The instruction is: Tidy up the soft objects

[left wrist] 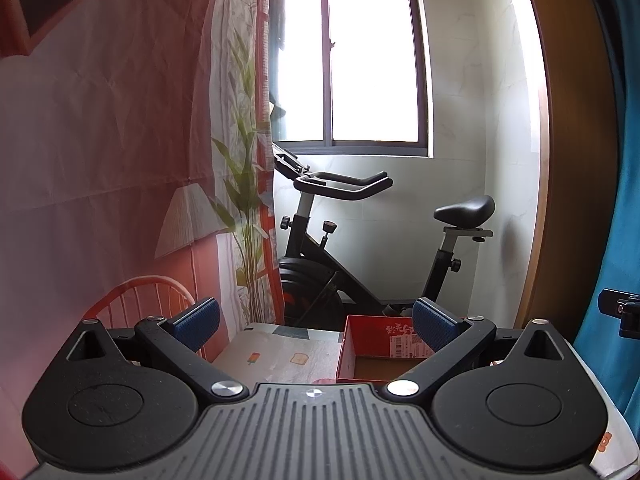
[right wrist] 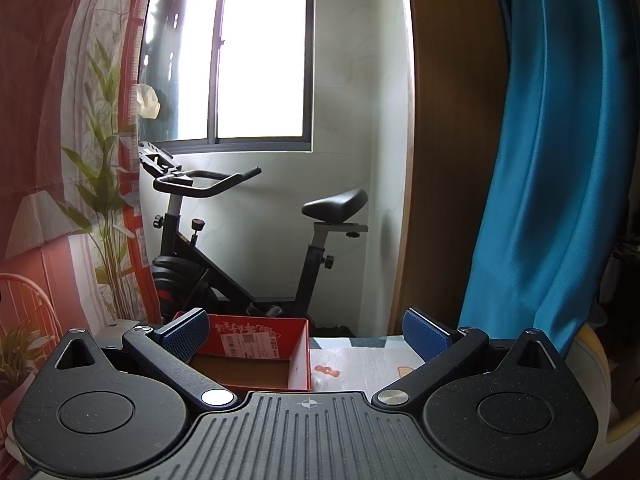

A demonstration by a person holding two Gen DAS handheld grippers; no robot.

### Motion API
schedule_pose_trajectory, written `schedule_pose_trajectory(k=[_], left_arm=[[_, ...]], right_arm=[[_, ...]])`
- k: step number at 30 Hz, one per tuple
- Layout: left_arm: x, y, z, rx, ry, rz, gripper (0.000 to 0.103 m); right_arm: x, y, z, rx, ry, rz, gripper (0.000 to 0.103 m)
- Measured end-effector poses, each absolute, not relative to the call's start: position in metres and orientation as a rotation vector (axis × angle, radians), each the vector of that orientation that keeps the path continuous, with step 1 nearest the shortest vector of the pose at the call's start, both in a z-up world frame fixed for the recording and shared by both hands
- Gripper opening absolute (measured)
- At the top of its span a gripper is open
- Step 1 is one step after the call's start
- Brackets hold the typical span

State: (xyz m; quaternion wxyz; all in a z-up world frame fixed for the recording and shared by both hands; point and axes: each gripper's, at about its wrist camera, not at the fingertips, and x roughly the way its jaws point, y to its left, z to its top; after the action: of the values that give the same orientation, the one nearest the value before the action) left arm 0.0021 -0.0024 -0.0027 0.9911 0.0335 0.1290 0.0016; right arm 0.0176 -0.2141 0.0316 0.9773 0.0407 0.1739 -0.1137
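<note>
Red box [left wrist: 382,350] ahead between spread jaws, left gripper [left wrist: 316,326], right gripper [right wrist: 306,334]

A home room is shown: an exercise bike [left wrist: 360,240] is parked under a window [left wrist: 360,52], a blue curtain [right wrist: 540,160] is hung beside it, and a table is covered with a printed cloth [right wrist: 360,364].

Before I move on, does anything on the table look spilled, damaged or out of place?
Nothing stands out. The red box sits upright and open on the patterned tablecloth, nothing visible inside. No soft objects are in view. Both the left hand-held gripper and right hand-held gripper are open and hold nothing.
</note>
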Motion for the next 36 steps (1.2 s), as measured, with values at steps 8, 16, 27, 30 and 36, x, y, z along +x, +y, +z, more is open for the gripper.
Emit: schedule_pose_trajectory(k=[8,16,27,30,36], left_arm=[[0.002,-0.002,-0.003,0.066,0.259,0.003,0.103],[0.009,0.003,-0.011,0.048,0.265,0.028,0.103],[0.055,0.023,-0.058,0.067,0.343,0.068,0.103],[0.075,0.034,-0.08,0.054,0.394,0.068,0.103],[0.117,0.05,-0.124,0.048,0.488,0.091,0.103]], right_arm=[[0.017,-0.214,0.033,0.081,0.349,-0.23,0.103],[0.018,-0.216,0.029,0.085,0.353,-0.206,0.103],[0.048,-0.229,-0.009,0.144,0.379,-0.183,0.103],[0.058,-0.231,-0.03,0.125,0.362,-0.158,0.103],[0.095,-0.226,-0.071,0.085,0.423,-0.116,0.103]])
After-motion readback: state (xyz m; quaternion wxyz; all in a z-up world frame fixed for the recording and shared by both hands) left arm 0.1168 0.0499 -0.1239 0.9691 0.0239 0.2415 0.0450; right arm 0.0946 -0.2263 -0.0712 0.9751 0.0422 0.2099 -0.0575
